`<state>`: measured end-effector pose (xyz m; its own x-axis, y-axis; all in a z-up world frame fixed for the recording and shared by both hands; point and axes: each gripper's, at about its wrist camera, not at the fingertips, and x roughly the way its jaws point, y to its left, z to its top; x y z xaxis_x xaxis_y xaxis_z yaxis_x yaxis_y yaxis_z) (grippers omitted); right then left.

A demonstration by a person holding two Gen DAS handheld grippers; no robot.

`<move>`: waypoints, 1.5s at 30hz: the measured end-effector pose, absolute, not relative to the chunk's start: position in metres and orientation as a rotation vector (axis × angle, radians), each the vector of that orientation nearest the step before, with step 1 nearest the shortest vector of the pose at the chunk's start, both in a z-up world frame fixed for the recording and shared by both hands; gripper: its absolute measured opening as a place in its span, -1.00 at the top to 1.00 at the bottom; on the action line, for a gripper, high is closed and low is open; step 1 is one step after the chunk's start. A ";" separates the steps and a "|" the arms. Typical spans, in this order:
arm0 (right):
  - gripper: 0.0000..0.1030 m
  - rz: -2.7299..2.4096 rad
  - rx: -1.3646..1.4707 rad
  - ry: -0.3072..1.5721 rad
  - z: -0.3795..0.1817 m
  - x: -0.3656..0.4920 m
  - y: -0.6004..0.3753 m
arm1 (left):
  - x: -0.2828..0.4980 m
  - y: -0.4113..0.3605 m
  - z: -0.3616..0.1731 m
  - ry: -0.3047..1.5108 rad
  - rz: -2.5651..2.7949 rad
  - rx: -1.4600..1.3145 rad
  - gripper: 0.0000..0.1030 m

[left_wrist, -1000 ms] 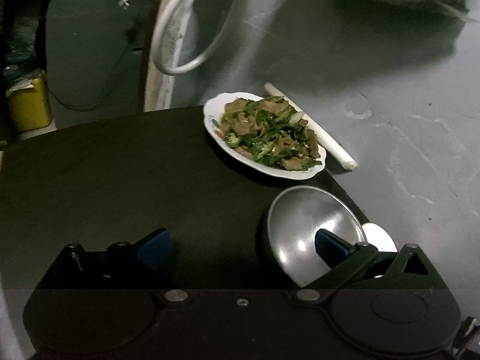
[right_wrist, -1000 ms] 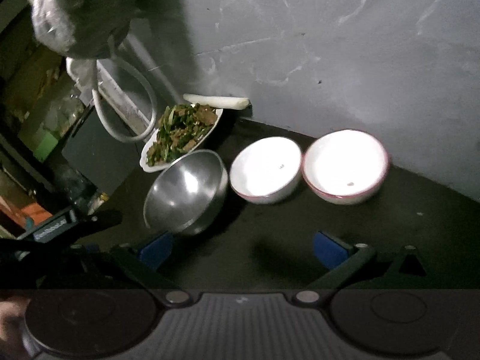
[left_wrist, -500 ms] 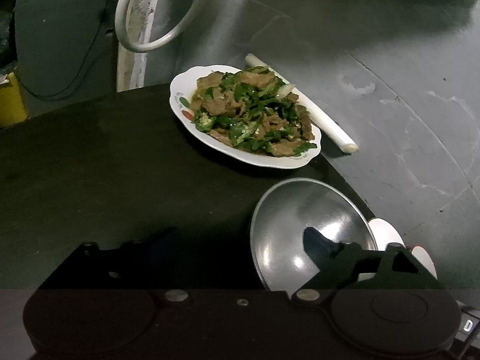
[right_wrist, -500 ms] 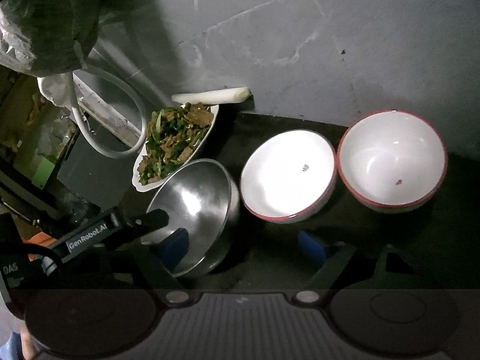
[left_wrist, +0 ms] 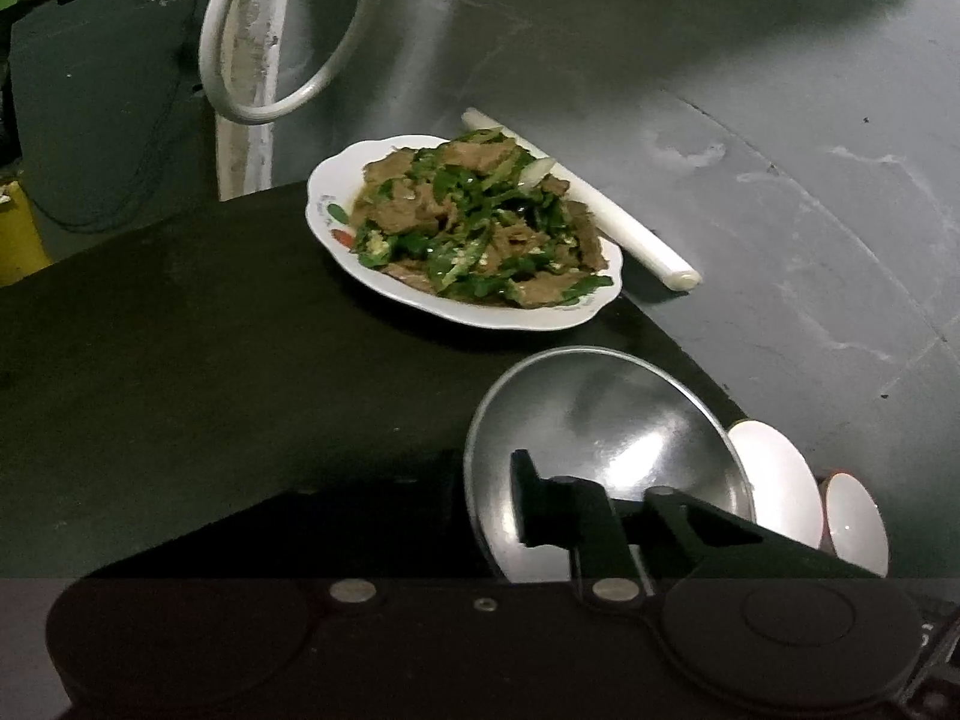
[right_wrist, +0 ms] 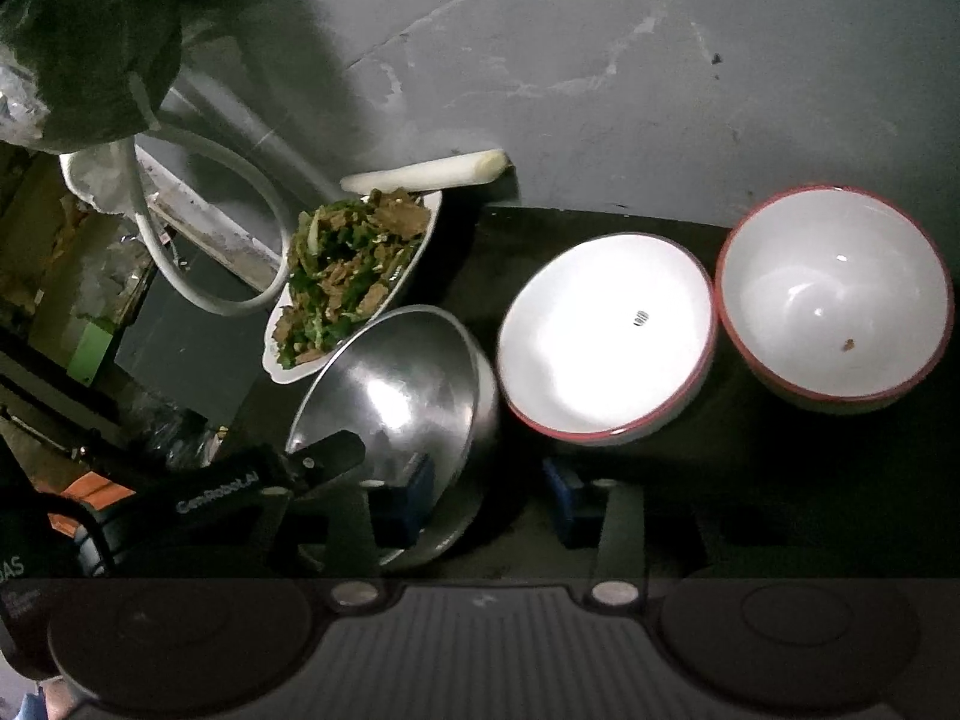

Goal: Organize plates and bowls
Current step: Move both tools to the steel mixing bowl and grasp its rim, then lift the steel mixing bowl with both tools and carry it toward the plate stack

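Note:
A steel bowl [left_wrist: 600, 456] [right_wrist: 402, 396] stands on the dark round table [left_wrist: 210, 330], between a plate of green pepper and meat [left_wrist: 462, 234] [right_wrist: 354, 282] and two empty white bowls with red rims [right_wrist: 606, 336] [right_wrist: 834, 294]. My left gripper [left_wrist: 480, 480] is closing on the steel bowl's near rim, one finger inside and the other hidden in the dark outside; it looks pinched. My right gripper [right_wrist: 486, 498] is closing too. Its left pad is inside the steel bowl, its right pad stands clear outside, and the rim lies between them.
A white leek stalk [left_wrist: 600, 210] lies behind the plate against the grey wall. A white hose loop [left_wrist: 270, 108] hangs at the table's far edge. A filled plastic bag [right_wrist: 90, 42] hangs at the upper left. A yellow container [left_wrist: 18, 240] stands below the table.
Both grippers have moved in and down onto the steel bowl. Their jaws have narrowed from wide open, the left one down onto the rim. The dishes have stayed in place.

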<state>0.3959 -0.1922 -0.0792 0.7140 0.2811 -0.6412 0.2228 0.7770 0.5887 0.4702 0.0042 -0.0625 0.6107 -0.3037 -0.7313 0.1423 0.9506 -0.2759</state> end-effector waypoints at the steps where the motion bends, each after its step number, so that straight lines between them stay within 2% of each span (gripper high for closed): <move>1: 0.33 0.039 0.700 0.789 -0.079 0.396 -0.192 | 0.469 0.005 -0.063 0.878 -0.257 -0.200 0.77; 4: 0.48 0.050 0.697 0.780 -0.077 0.397 -0.191 | 0.466 0.008 -0.062 0.876 -0.260 -0.202 0.81; 23: 0.60 0.125 0.639 0.764 -0.065 0.371 -0.188 | 0.413 0.015 -0.031 0.769 -0.277 -0.178 0.82; 36: 0.63 0.159 0.611 0.666 -0.017 0.292 -0.208 | 0.322 0.001 0.017 0.665 -0.365 -0.197 0.80; 45: 0.68 0.179 0.573 0.667 -0.001 0.219 -0.226 | 0.244 0.001 0.014 0.700 -0.444 -0.161 0.76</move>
